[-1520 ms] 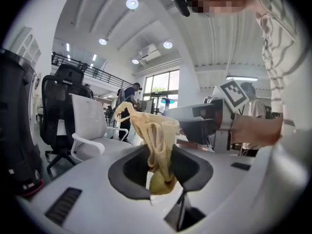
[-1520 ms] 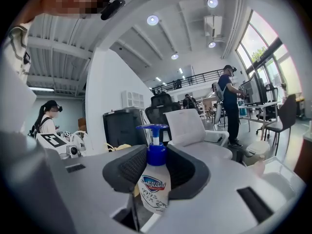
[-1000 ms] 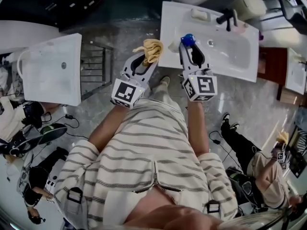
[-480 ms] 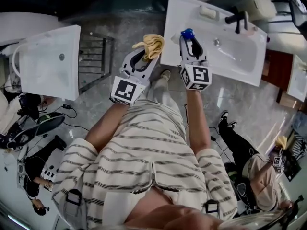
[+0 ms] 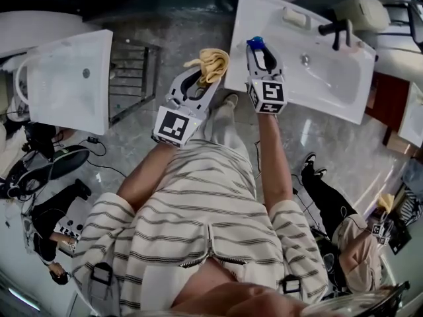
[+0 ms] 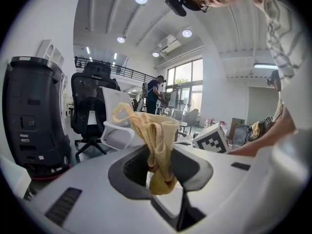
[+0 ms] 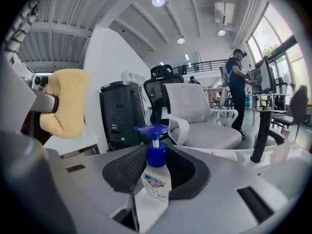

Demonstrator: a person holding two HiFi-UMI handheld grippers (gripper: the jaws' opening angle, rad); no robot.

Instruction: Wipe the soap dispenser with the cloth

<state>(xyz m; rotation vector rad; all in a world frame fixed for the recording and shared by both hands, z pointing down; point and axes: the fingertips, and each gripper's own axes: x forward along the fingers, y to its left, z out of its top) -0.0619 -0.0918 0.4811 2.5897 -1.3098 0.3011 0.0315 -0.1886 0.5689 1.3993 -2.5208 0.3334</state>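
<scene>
My right gripper (image 5: 258, 53) is shut on the soap dispenser (image 7: 153, 179), a clear bottle with a blue pump top (image 5: 256, 43), held upright over the left part of the white sink (image 5: 344, 91). In the right gripper view the bottle sits between the two dark pads. My left gripper (image 5: 206, 71) is shut on a bunched yellow cloth (image 5: 213, 63), which sticks out past the fingertips and hangs just left of the sink's edge. In the left gripper view the cloth (image 6: 156, 145) fills the gap between the jaws. Cloth and dispenser are a short way apart, not touching.
The sink has a black tap (image 5: 336, 28) and a soap bar (image 5: 295, 16) at its back. Another white basin (image 5: 66, 84) stands at the left, with a metal rack (image 5: 129, 88) between. Office chairs (image 7: 195, 116) and a dark bin (image 7: 119, 113) stand ahead. People sit on the floor.
The right gripper has come down with the dispenser, closer to the sink. The left gripper with the cloth has sunk only slightly. Both grips are unchanged.
</scene>
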